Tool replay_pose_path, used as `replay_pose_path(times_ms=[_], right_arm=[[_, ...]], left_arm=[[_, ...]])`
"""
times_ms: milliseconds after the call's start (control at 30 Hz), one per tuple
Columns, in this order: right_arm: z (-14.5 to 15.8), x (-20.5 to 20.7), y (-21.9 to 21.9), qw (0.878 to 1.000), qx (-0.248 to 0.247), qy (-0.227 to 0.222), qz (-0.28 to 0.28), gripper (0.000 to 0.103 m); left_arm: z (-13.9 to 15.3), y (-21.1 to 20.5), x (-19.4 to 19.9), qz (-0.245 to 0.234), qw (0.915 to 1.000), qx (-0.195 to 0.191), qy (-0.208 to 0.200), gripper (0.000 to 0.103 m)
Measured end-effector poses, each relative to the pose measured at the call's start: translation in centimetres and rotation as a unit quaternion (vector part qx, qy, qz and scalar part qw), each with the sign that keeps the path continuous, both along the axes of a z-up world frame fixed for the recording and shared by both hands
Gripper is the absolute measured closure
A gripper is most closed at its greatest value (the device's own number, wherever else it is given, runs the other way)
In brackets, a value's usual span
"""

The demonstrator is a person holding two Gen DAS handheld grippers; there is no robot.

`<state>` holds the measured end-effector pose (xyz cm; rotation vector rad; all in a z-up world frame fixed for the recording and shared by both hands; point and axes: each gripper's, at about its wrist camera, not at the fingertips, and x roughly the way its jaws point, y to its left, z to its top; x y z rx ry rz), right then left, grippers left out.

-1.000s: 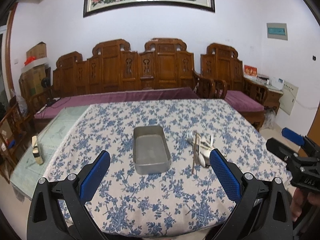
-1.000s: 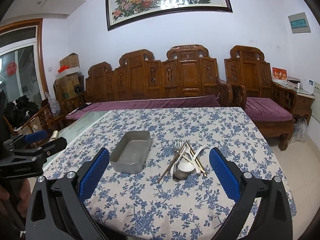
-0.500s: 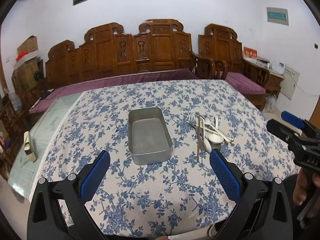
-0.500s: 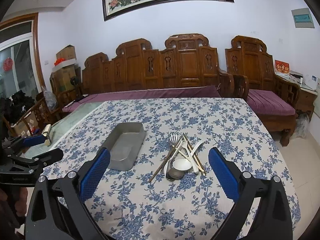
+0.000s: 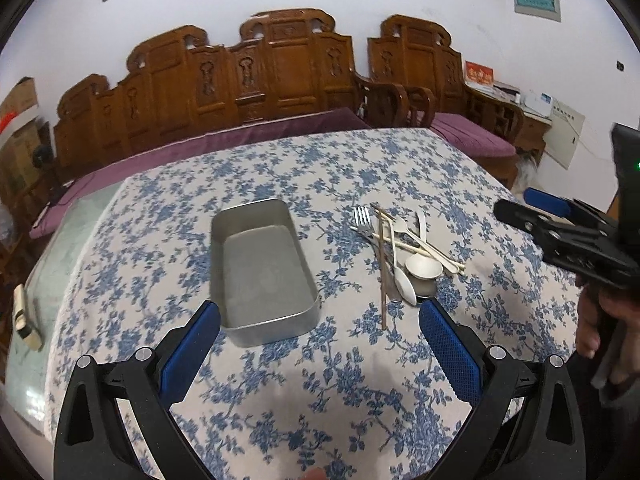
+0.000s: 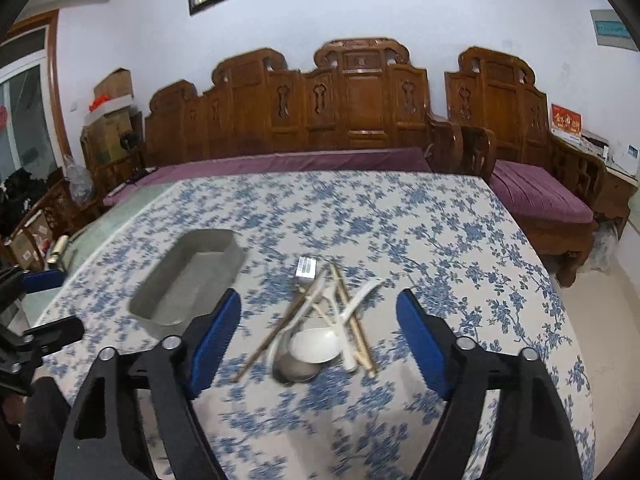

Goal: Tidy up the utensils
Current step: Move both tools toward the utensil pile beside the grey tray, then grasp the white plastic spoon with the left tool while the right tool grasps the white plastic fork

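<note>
A grey metal tin (image 5: 262, 270) (image 6: 188, 280) lies empty on the blue-flowered tablecloth (image 5: 280, 392). To its right is a heap of utensils (image 5: 404, 254) (image 6: 320, 328): a fork, wooden chopsticks, white spoons and a metal spoon. My left gripper (image 5: 320, 322) hangs open above the cloth, just short of the tin's near end, nothing between its blue pads. My right gripper (image 6: 320, 308) hovers in front of the heap with its jaws closing; nothing is pressed between them. The right gripper (image 5: 556, 216) also shows at the right edge of the left wrist view.
A carved wooden bench (image 6: 360, 112) with purple cushions stands behind the table. A glass-topped strip (image 5: 36, 280) with a small block on it runs along the table's left side. Cardboard boxes (image 6: 112, 100) are stacked at the back left. A person's hand (image 5: 600, 320) grips the right handle.
Both grippers have come forward and down toward the table, so tin and utensils look larger. The right gripper's pads stand closer together than before.
</note>
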<state>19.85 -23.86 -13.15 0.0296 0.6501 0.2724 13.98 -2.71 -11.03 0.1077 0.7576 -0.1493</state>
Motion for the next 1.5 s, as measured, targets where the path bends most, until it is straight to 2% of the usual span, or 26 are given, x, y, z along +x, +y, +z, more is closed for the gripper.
replay_pose_path(times_ms=[233, 300, 467, 667, 1233, 1367, 1500], right_arm=[[-4.1, 4.3, -1.4, 0.999, -0.016, 0.042, 0.013, 0.042], [-5.6, 5.3, -2.0, 0.998, -0.008, 0.063, 0.022, 0.052], [-8.7, 7.3, -1.8, 0.992, 0.001, 0.114, 0.053, 0.069], [-10.2, 9.2, -1.0, 0.987, -0.008, 0.137, 0.083, 0.080], [-11.9, 11.1, -0.4, 0.977, 0.005, 0.177, 0.121, 0.083], [-12.3, 11.2, -0.1, 0.975, -0.003, 0.185, 0.125, 0.093], [-11.9, 11.0, -0.3, 0.975, 0.005, 0.182, 0.129, 0.097]], left_arm=[[-2.0, -1.1, 2.6, -0.014, 0.9997, -0.002, 0.020, 0.006], [-2.4, -1.3, 3.1, -0.020, 0.9995, -0.006, 0.023, 0.006], [-3.7, -2.1, 4.2, -0.035, 0.9985, -0.014, 0.038, 0.007], [-5.3, -3.2, 5.0, -0.051, 0.9972, -0.012, 0.053, 0.007], [-8.0, -5.3, 7.1, -0.052, 0.9937, -0.026, 0.096, 0.009], [-8.4, -5.9, 7.6, -0.052, 0.9936, -0.015, 0.099, 0.012], [-8.9, -6.4, 8.1, -0.048, 0.9934, -0.006, 0.104, 0.014]])
